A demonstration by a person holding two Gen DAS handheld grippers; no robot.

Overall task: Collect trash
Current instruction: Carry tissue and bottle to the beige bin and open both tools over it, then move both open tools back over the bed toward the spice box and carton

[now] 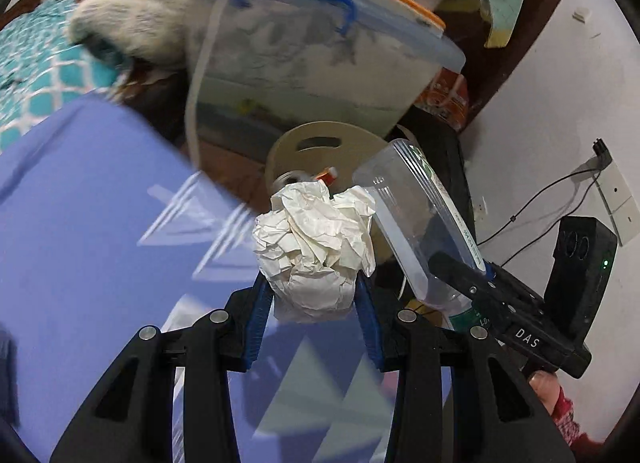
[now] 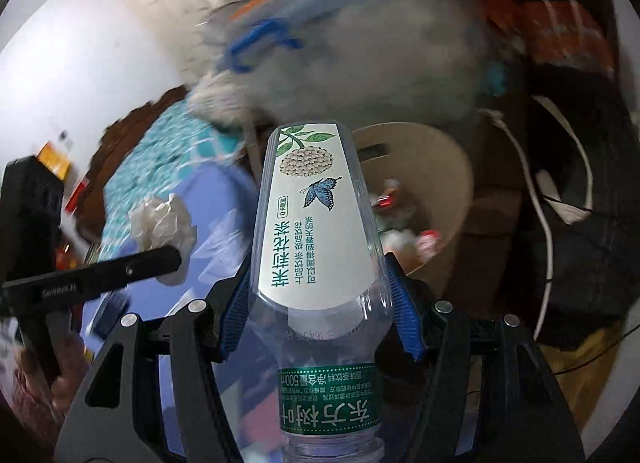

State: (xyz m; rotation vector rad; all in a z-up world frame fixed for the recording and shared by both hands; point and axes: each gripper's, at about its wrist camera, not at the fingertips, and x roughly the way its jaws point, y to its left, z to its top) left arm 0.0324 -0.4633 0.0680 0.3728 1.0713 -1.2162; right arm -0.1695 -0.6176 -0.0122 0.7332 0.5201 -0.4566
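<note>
Standing beside the person, one notes the largest item first: a translucent storage box (image 1: 320, 63) with a blue handle, blurred, resting at the bed's (image 1: 80, 203) far end against a fluffy pale blanket (image 1: 136, 23). Below it sits a beige waste bin (image 2: 452, 191), mouth open upward, some wrappers already inside. A dark bag with white cables crowds the bin on its right side in the right wrist view; the blue bed cover borders its other side, leaving the bin's opening itself unobstructed from above.

The right gripper (image 2: 320, 299) has its jaws clamped on an empty clear plastic bottle (image 2: 316, 223) at the shoulder. The bottle's long axis runs straight out along the fingers, base pointing forward toward the bin's near rim, neck back toward the hand.

The left gripper (image 1: 316, 303) has its jaws closed on a crumpled ball of white paper (image 1: 316, 247), held above the bed's edge, just short of the bin. The two grippers travel side by side, the bottle just beside the paper.
</note>
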